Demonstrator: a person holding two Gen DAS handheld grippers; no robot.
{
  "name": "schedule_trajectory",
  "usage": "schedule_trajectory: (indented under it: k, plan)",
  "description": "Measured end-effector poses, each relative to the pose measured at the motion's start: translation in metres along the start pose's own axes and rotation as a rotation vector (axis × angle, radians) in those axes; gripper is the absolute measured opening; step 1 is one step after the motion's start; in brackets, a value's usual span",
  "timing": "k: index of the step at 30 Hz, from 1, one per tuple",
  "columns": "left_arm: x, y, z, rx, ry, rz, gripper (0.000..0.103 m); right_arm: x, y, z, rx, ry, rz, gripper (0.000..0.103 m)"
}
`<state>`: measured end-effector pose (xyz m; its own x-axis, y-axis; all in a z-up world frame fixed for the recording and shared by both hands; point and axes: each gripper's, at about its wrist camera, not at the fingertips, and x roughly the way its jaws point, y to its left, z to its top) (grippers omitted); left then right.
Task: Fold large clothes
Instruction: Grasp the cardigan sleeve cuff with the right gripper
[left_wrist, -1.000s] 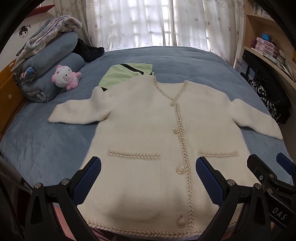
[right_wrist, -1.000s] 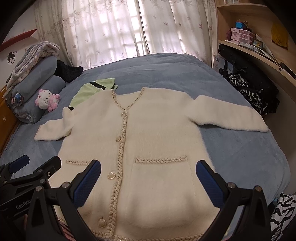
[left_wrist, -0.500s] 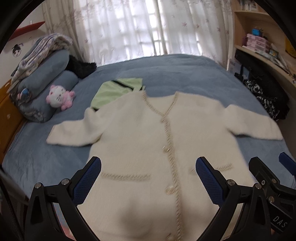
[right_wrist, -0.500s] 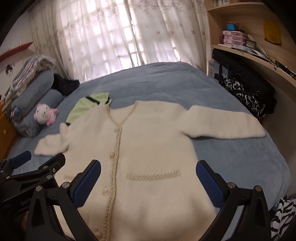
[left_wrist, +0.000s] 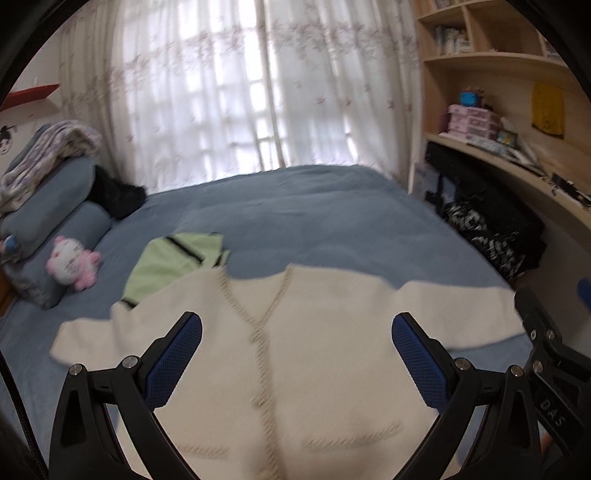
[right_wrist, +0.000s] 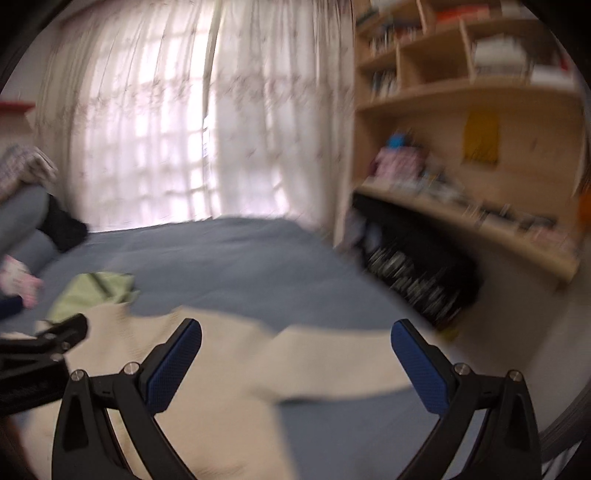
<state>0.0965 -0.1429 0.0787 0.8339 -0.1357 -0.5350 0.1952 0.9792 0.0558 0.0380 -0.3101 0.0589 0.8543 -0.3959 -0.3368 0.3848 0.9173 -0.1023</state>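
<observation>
A large cream cardigan (left_wrist: 325, 332) with braided trim and buttons lies flat, front up, on the blue bed, sleeves spread to both sides. It also shows in the blurred right wrist view (right_wrist: 221, 369), with its right sleeve (right_wrist: 332, 362) stretched out. My left gripper (left_wrist: 297, 354) is open and empty above the cardigan's chest. My right gripper (right_wrist: 295, 358) is open and empty above the right side of the cardigan. The right gripper's body shows at the left wrist view's right edge (left_wrist: 546, 354).
A light green garment (left_wrist: 173, 258) lies behind the cardigan's left shoulder. A pink plush toy (left_wrist: 72, 267) and blue rolled pillows (left_wrist: 48, 206) are at the left. Dark bags (left_wrist: 495, 229) and wooden shelves (left_wrist: 517, 110) stand along the bed's right side. Curtains hang behind.
Both cameras have tilted up and pulled back, so the cardigan sits lower in both views and its hem has left the frame. Both grippers stay open. The cardigan has not moved.
</observation>
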Motion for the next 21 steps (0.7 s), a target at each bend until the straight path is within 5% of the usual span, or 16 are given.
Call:
schedule_trajectory:
  k: [6,11,21]
  plan:
    - [0.038,-0.028,0.015,0.021,-0.071,-0.032,0.102,0.040,-0.004,0.002,-0.156,-0.077,-0.253,0.103]
    - [0.088,-0.059,0.010,0.059,-0.041,-0.042,0.102,0.106,-0.033,-0.012,-0.054,0.092,-0.217,0.103]
    - [0.195,-0.126,-0.027,0.089,0.084,-0.059,0.102,0.220,-0.136,-0.085,0.274,0.372,-0.289,0.103]
